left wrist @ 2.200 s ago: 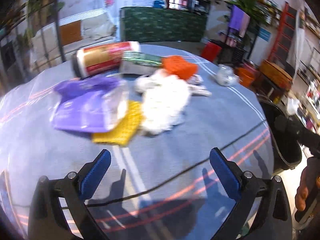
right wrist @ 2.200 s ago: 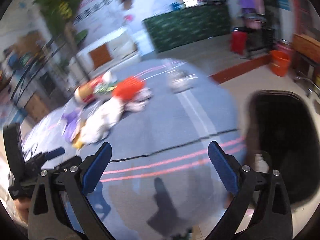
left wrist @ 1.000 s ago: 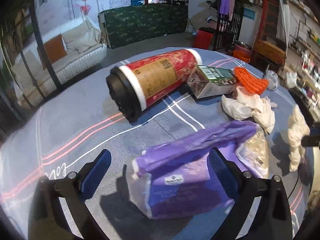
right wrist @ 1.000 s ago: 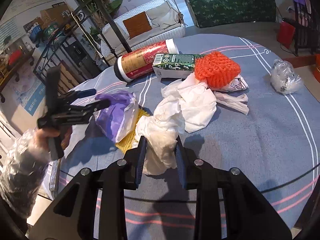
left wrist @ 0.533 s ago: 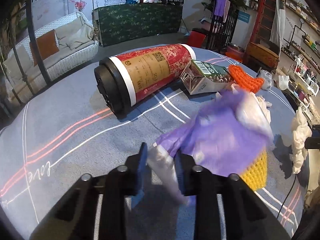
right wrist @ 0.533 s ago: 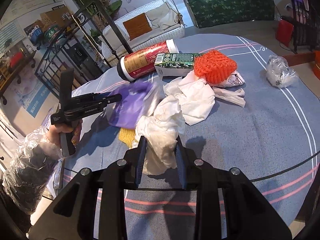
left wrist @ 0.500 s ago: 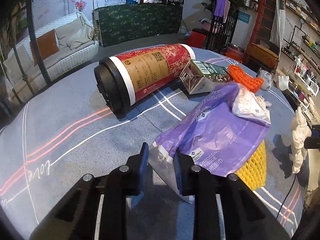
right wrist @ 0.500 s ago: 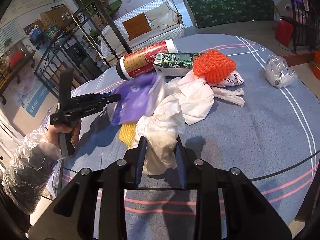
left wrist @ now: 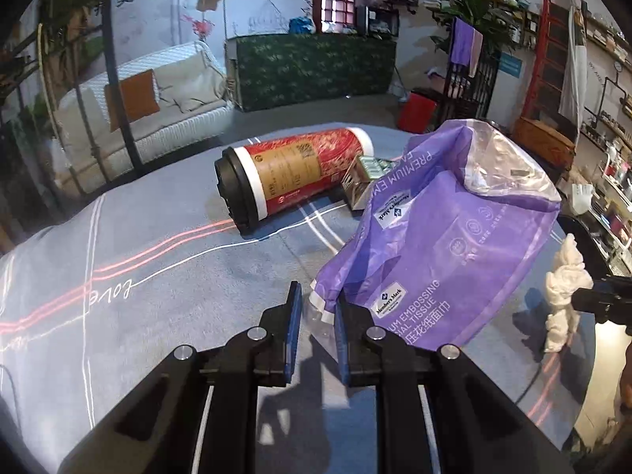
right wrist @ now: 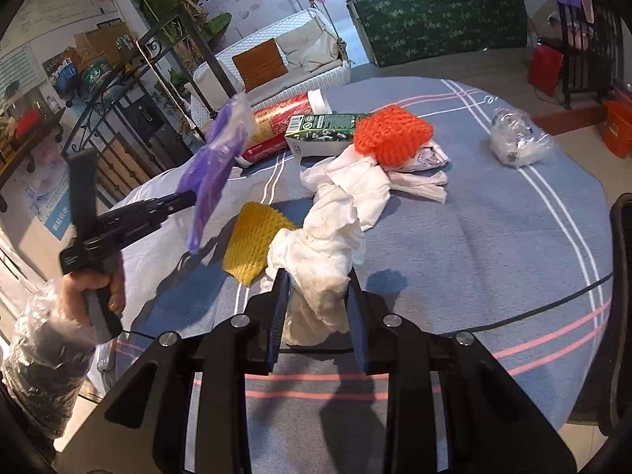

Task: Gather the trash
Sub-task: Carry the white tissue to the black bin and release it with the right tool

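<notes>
Between the left gripper [left wrist: 316,308], purple bag [left wrist: 446,237] pinched.

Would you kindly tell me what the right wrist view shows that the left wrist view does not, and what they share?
Only the right wrist view shows the yellow foam net, the orange knitted net and the crumpled clear plastic bag. Only the left wrist view shows the black lid of the red paper cup. Both show that cup, the purple tissue wrapper pinched in the left hand-held gripper, and the white tissue wad in the right hand-held gripper.
</notes>
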The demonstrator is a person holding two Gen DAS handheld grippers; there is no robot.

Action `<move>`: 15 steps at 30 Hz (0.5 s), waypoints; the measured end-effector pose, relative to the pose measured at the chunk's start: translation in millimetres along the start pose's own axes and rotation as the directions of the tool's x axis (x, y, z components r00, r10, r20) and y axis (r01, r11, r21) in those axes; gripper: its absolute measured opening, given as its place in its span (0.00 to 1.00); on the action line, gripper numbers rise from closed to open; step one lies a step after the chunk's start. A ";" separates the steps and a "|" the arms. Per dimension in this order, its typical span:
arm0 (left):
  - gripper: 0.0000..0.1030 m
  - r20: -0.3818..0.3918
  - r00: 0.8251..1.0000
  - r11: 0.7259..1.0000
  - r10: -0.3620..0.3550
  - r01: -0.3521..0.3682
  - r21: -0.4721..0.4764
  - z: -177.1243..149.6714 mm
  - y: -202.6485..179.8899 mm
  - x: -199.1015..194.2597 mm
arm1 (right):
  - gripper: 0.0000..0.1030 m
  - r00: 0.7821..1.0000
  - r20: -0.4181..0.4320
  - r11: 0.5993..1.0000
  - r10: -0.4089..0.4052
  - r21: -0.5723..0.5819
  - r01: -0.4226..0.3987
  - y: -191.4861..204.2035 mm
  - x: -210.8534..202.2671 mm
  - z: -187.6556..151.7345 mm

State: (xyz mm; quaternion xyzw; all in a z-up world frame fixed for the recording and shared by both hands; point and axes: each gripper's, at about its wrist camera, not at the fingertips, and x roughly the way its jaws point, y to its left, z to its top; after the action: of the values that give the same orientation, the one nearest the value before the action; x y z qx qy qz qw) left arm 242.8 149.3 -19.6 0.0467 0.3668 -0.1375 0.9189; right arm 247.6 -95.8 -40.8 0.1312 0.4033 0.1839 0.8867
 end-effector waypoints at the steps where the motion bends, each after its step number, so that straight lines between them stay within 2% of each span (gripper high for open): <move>1: 0.16 0.012 1.000 1.000 0.002 -0.002 -0.014 -1.2 -5.8 -5.5 | 0.28 1.000 0.010 1.000 -0.004 -0.002 0.004 -1.0 -3.7 -1.4; 5: 0.16 0.051 0.998 0.995 -0.032 0.037 -0.096 -5.7 -35.7 -26.3 | 0.28 0.998 0.056 1.000 -0.029 0.005 0.029 -10.5 -24.1 -8.5; 9: 0.16 0.107 0.994 0.997 -0.024 0.031 -0.073 -8.6 -76.0 -37.5 | 0.28 0.992 0.105 0.997 -0.076 0.037 0.073 -32.1 -52.2 -17.9; 12: 0.16 0.115 0.989 0.990 -0.097 0.107 -0.090 -12.0 -107.0 -38.8 | 0.28 0.984 0.131 0.990 -0.119 0.085 0.108 -54.9 -73.5 -25.3; 15: 0.16 0.136 0.982 0.986 -0.134 0.146 -0.082 -11.3 -138.7 -39.3 | 0.28 0.973 0.152 0.979 -0.172 0.132 0.152 -80.4 -96.1 -32.9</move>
State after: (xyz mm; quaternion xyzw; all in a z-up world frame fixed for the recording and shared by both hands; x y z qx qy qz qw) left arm 168.3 27.2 1.2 -0.0306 0.3145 -0.1875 0.9300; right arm 181.9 -206.7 -28.3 0.1653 0.3492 0.0749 0.9193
